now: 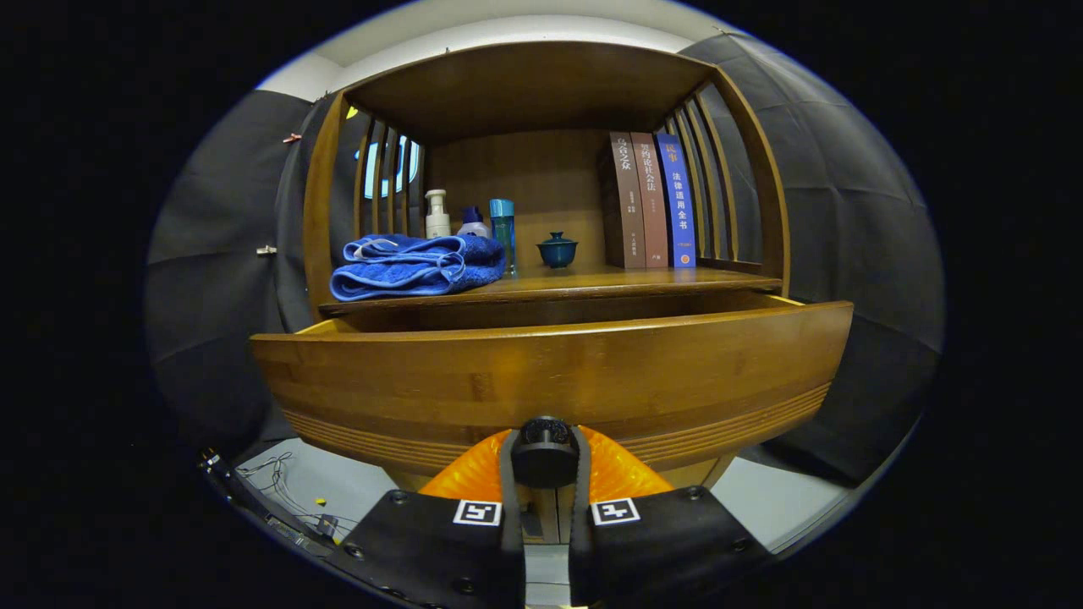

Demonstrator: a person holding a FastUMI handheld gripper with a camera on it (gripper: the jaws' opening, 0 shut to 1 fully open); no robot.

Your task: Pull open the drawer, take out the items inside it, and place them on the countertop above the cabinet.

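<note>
- Wooden drawer (550, 372) sticks out from under the countertop (592, 283), and the gripper (544, 461) has both fingers squeezed on the round black knob (544, 452) at the middle of the drawer front.
- What is inside the drawer is hidden behind its front, so I cannot tell what must come out.
- I think a hard pull could slide the drawer right out, or the fingers could slip off the smooth knob.
- Folded blue towel (415, 266) lies at the countertop's left front edge; something put down there could push it off.
- Behind it stand a white pump bottle (437, 215), a smaller blue-capped bottle (473, 223) and a tall teal bottle (503, 233), easy to knock over.
- Small teal lidded cup (557, 249) sits in the middle.
- Three books (653, 201) stand at the back right.
- Free room is along the front edge, middle to right.
</note>
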